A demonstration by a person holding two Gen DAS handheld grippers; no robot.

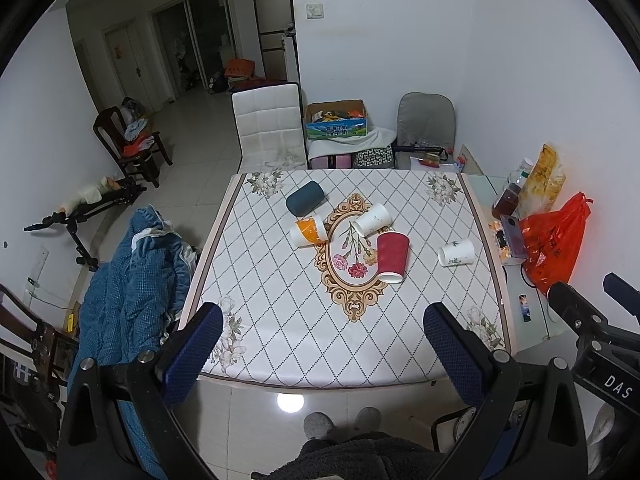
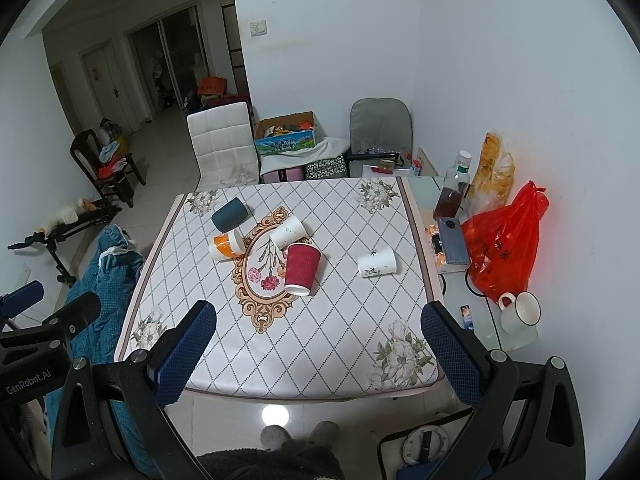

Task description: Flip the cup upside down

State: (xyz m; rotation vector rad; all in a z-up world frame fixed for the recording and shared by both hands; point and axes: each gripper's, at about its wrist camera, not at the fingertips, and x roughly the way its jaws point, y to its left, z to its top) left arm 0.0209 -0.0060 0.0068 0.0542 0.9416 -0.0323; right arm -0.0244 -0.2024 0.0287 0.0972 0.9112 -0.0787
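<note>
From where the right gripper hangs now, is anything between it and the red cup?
Nothing visible. The right gripper is open above the table's near edge, and only bare tablecloth lies before the red cup, which lies on its side.

Both wrist views look down and forward from above the near edge of the table (image 1: 400, 344), well back from the cups, facing the far wall. The left view sits slightly left, the right view slightly right, taking in a white mug (image 2: 520, 314) at the table's right side. Both share the whole tablecloth, the red cup (image 1: 392, 257) and the chairs behind.
</note>
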